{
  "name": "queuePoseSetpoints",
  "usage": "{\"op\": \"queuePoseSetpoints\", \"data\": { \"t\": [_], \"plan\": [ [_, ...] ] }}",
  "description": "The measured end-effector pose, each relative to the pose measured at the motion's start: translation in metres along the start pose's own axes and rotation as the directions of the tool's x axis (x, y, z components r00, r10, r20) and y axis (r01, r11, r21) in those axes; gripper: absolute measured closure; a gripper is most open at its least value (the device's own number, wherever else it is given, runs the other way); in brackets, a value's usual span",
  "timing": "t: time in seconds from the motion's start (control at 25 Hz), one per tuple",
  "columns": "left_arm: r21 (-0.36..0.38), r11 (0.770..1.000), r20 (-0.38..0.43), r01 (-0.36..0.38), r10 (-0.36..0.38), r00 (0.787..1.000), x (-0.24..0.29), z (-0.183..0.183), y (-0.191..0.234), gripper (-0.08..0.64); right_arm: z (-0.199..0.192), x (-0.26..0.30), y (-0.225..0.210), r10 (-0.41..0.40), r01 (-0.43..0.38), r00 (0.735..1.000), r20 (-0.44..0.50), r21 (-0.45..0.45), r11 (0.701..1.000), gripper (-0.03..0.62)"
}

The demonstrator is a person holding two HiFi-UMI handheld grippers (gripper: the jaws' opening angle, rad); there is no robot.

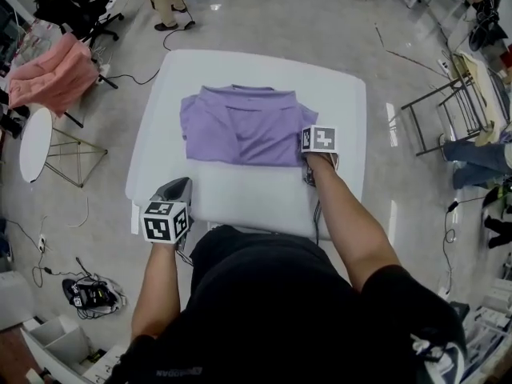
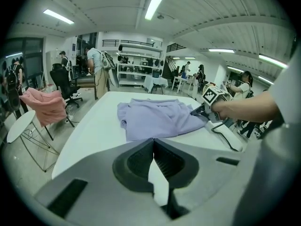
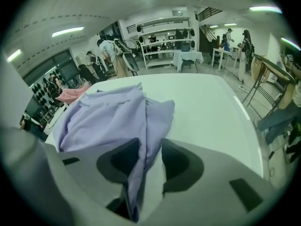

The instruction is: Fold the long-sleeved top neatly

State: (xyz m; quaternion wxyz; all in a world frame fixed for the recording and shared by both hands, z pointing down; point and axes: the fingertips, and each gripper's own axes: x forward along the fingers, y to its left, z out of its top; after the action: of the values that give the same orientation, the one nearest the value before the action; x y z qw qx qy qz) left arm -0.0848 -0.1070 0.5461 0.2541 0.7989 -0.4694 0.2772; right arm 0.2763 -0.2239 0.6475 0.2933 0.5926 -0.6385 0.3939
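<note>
The purple long-sleeved top [image 1: 240,126] lies folded into a rough rectangle on the far half of the white table [image 1: 256,202]. My right gripper [image 1: 308,152] is at the top's near right corner. In the right gripper view its jaws [image 3: 150,147] stand open, with a hanging fold of the purple fabric [image 3: 141,140] in the gap between them. My left gripper [image 1: 178,184] is over the table's near left edge, apart from the top. Its jaws [image 2: 153,142] are shut with nothing between them. The left gripper view shows the top [image 2: 155,119] ahead and the right gripper [image 2: 200,111] at its corner.
A pink cloth [image 1: 52,74] hangs over a chair at the far left, beside a round white side table [image 1: 36,142]. A metal frame [image 1: 440,106] stands to the right of the table. A person [image 1: 168,2] stands beyond the table. Cables [image 1: 92,294] lie on the floor.
</note>
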Motion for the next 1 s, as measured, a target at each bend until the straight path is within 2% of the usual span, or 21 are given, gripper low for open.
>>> {"op": "queuePoseSetpoints", "data": {
  "t": [0.2, 0.28, 0.4, 0.52, 0.6, 0.72, 0.92, 1.0],
  "plan": [
    [0.039, 0.999, -0.019, 0.026, -0.025, 1.000, -0.004, 0.000, 0.014, 0.554, 0.001, 0.000, 0.001, -0.010, 0.010, 1.000, 0.004, 0.017, 1.000, 0.467],
    [0.057, 0.998, -0.023, 0.038, -0.037, 0.999, -0.004, 0.000, 0.023, 0.554, 0.002, 0.003, 0.009, 0.006, -0.006, 1.000, 0.004, 0.008, 1.000, 0.540],
    [0.082, 0.994, -0.028, 0.072, -0.070, 0.997, -0.001, 0.003, 0.032, 0.554, 0.005, 0.007, 0.011, 0.025, -0.024, 1.000, 0.010, -0.033, 0.999, 0.548],
    [0.121, 0.987, -0.025, 0.110, -0.108, 0.994, -0.001, 0.011, 0.039, 0.554, 0.010, -0.001, 0.007, 0.062, -0.062, 0.997, 0.043, 0.001, 0.998, 0.555],
    [0.142, 0.981, -0.023, 0.132, -0.130, 0.991, -0.002, 0.016, 0.049, 0.554, 0.018, -0.016, 0.011, 0.063, -0.063, 0.994, 0.084, -0.007, 0.998, 0.555],
    [0.152, 0.976, -0.022, 0.158, -0.157, 0.987, 0.001, 0.022, 0.067, 0.554, 0.037, -0.047, 0.018, 0.028, -0.025, 0.990, 0.138, -0.019, 0.999, 0.555],
    [0.175, 0.961, -0.024, 0.212, -0.211, 0.977, 0.004, 0.031, 0.082, 0.554, 0.058, -0.101, 0.014, -0.110, 0.119, 0.980, 0.165, -0.046, 0.992, 0.555],
    [0.188, 0.953, -0.025, 0.236, -0.236, 0.971, 0.004, 0.033, 0.087, 0.554, 0.068, -0.121, 0.024, -0.140, 0.153, 0.973, 0.181, -0.060, 0.986, 0.555]
  ]
}}
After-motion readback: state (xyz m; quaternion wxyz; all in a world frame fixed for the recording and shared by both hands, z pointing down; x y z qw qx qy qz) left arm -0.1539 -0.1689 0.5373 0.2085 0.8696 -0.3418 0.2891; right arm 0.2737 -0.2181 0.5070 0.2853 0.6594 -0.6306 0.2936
